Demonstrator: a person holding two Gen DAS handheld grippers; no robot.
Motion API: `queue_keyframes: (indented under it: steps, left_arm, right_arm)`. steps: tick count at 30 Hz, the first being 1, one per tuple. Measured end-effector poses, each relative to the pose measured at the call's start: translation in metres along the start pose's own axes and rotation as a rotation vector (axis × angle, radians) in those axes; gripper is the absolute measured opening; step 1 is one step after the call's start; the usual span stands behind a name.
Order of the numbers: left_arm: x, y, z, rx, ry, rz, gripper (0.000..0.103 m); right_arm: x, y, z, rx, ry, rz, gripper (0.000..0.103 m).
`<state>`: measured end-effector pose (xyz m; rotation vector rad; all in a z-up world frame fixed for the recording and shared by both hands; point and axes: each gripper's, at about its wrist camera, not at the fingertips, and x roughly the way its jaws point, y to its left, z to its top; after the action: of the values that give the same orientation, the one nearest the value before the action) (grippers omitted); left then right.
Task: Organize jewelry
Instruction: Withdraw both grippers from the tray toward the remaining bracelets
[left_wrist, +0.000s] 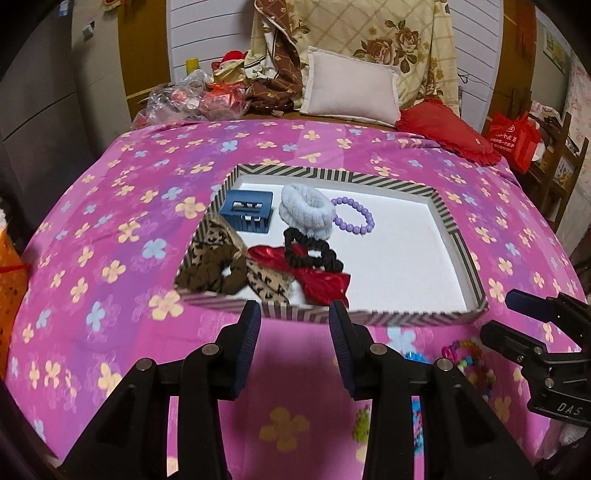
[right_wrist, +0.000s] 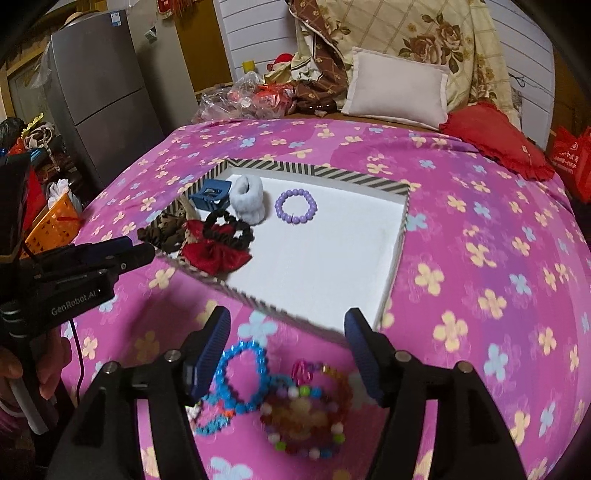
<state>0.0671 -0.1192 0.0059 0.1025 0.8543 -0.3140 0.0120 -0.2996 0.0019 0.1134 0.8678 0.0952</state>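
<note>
A striped shallow tray (left_wrist: 458, 243) (right_wrist: 399, 236) with a white floor lies on the pink flowered bedspread. In it are a purple bead bracelet (left_wrist: 354, 216) (right_wrist: 296, 205), a pale blue fluffy scrunchie (left_wrist: 306, 208) (right_wrist: 246, 199), a blue claw clip (left_wrist: 245, 214) (right_wrist: 208, 195), a black scrunchie (left_wrist: 314, 254) (right_wrist: 227, 229), a red bow (left_wrist: 317, 280) (right_wrist: 214, 254) and brown patterned hair ties (left_wrist: 214, 266). My left gripper (left_wrist: 294, 314) is open and empty at the tray's near edge. My right gripper (right_wrist: 287, 325) is open above a blue bead bracelet (right_wrist: 240, 376) and multicoloured bracelets (right_wrist: 310, 413) on the bedspread.
A white pillow (left_wrist: 351, 88), a red cushion (left_wrist: 443, 129) and folded quilts (left_wrist: 369, 40) lie at the bed's far end. A grey fridge (right_wrist: 99, 92) and an orange basket (right_wrist: 55, 221) stand to the left of the bed. A red bag (left_wrist: 513, 136) hangs at the right.
</note>
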Motion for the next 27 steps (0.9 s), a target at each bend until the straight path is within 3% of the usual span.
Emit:
queue_keyframes:
  steps: [20, 27]
  left_arm:
    - [-0.002, -0.004, -0.051, -0.04, 0.11, -0.066, 0.032]
    - [0.001, -0.012, -0.052, -0.036, 0.123, -0.074, 0.032]
  right_arm:
    - [-0.019, -0.04, -0.081, 0.073, 0.072, -0.092, 0.068]
    - [-0.005, -0.036, -0.087, 0.043, 0.086, -0.105, 0.048]
